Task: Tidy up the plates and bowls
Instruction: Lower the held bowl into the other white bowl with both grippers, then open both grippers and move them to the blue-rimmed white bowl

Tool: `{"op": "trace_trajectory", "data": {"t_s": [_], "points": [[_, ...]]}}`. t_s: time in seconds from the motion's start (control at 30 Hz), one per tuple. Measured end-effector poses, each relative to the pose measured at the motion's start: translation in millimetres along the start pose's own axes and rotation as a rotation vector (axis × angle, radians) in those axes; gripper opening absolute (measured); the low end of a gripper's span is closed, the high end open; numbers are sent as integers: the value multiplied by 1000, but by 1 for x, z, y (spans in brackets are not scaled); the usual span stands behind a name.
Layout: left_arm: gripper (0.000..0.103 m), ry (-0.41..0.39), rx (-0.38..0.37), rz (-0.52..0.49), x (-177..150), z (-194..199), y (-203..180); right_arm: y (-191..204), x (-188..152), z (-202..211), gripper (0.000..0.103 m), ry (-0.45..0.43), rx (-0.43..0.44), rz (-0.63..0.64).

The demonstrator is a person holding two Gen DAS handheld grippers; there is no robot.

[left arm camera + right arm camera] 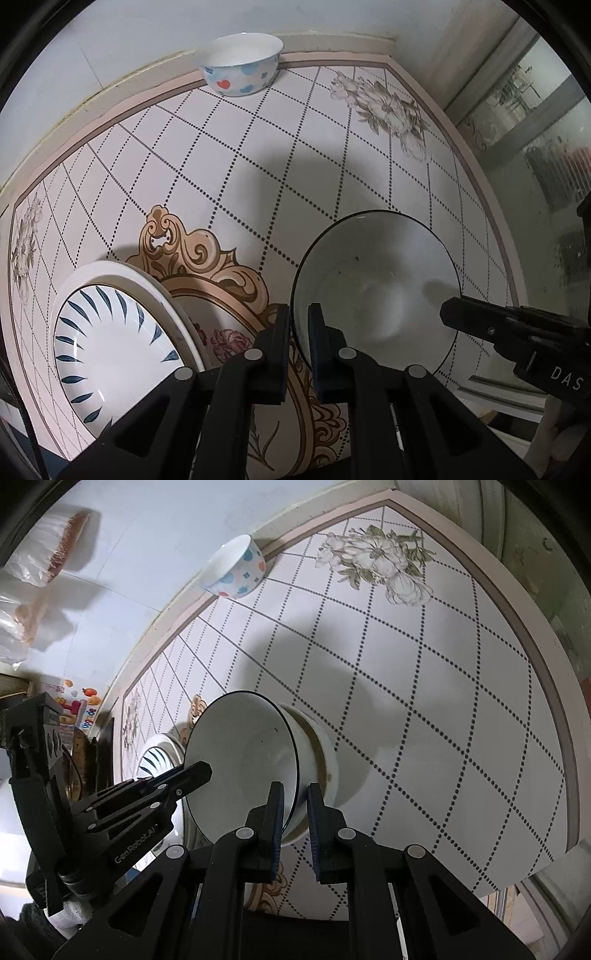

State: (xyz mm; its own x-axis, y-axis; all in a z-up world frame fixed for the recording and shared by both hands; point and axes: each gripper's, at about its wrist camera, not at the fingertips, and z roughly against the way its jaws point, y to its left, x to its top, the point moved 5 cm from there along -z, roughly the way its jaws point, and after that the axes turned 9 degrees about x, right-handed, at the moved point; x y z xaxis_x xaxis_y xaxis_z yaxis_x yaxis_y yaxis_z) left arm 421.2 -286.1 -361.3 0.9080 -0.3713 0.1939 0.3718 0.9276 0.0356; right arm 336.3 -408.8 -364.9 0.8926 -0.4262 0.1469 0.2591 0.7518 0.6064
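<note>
From the left wrist view, the left claw (298, 345) straddles the near-left rim of the black-rimmed white bowl (376, 288): one finger lies outside the wall, the other inside, and the narrow gap between them holds the rim, so it grips the bowl. The right claw (452, 314) reaches in from the right edge, its tip over the bowl's far rim; whether it is closed there cannot be told from this side. To the left of the left claw a plate with blue leaf strokes (110, 343) lies on a larger white plate (122, 271). A bowl with heart prints (240, 64) stands well apart at the far edge of the patterned tabletop (277, 147), against the wall.

From the right wrist view, the right claw (295, 819) pinches the lower rim of the same black-rimmed bowl (243, 760), which is tilted with its opening toward the left. Behind it, nested against its underside, sits a second white bowl (325, 760). The left claw (199, 771) enters from the left, its tip at the bowl's opposite rim. The leaf-stroke plate (155, 758) shows just behind that claw, and the heart bowl (236, 568) is far off by the wall.
</note>
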Motion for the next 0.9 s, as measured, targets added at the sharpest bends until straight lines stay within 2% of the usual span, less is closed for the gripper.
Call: {"op": "trace_trajectory", "data": {"t_s": [0.33,0.43,0.53,0.57,0.6,0.63,0.7,0.8,0.9], "points": [[8,31,20,1,-6,-3,-1,-3,-3,-4,14,26,8,11],[8,51,-8,35,-7,5,2,-6,-2,-4,16,51,36,-22],[10,65,-73,102,-2,27,13,-6,2,5,16,87,75,-74],[15,60,-83,130,2,35,18,-2,8,14,17,81,85,-76],[20,53,-81,169,11,44,27,1,12,21,22,71,90,-72],[20,51,-82,189,18,47,32,6,20,29,25,56,98,-67],[20,30,-101,253,45,53,49,17,42,45,43,14,123,-51],[20,-9,-77,334,90,50,73,36,86,53,47,-37,129,-1],[20,-10,-68,387,134,34,94,48,139,44,47,-71,112,43]]}}
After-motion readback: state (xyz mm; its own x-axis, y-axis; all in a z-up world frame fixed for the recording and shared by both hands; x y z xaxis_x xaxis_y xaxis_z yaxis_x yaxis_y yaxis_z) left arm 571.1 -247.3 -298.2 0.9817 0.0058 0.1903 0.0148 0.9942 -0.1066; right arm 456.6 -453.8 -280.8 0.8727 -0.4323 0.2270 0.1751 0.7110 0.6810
